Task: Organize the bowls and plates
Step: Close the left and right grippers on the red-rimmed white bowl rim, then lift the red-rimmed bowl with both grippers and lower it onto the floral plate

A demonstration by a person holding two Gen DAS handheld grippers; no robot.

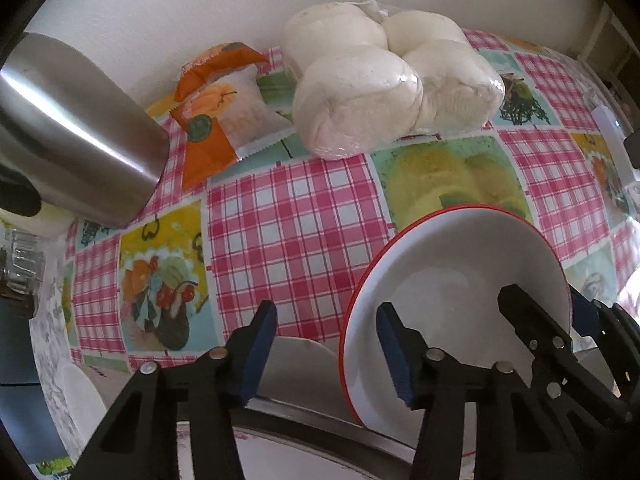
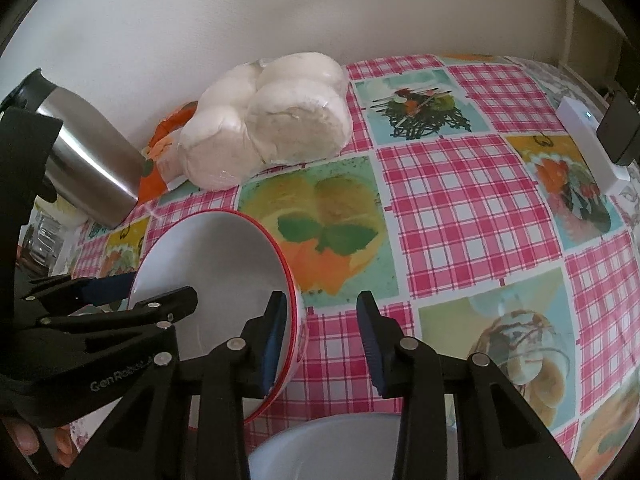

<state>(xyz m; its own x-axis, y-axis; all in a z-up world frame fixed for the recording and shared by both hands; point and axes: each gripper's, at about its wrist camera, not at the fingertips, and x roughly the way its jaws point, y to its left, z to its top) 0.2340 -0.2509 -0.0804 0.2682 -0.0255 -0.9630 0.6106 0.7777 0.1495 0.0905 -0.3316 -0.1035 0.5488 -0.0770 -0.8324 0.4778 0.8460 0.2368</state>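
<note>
Bowl: white round bowl with a red rim (image 2: 216,264) is tilting on its side above the pink checked desk (image 2: 460,200), with its wall sitting between the fingers of both claws.
Grip, left: left claw (image 1: 326,344) is standing half wide and straddling the rim, its outer pad apart from it.
Grip, right: right claw (image 2: 322,340) is standing narrow, its inner pad touching the wall and its outer pad just beside it, not pinching.
Risk: the glossy, slanted wall is inviting a slip if a pad closes off-centre, and two claws pulling differently could twist the bowl loose.
Around: white plate (image 1: 296,360) is lying just beneath the left claw, risking a knock. Steel jug (image 1: 80,128) and plastic-wrapped white rolls (image 1: 384,80) are sitting well ahead, blocking nothing.
</note>
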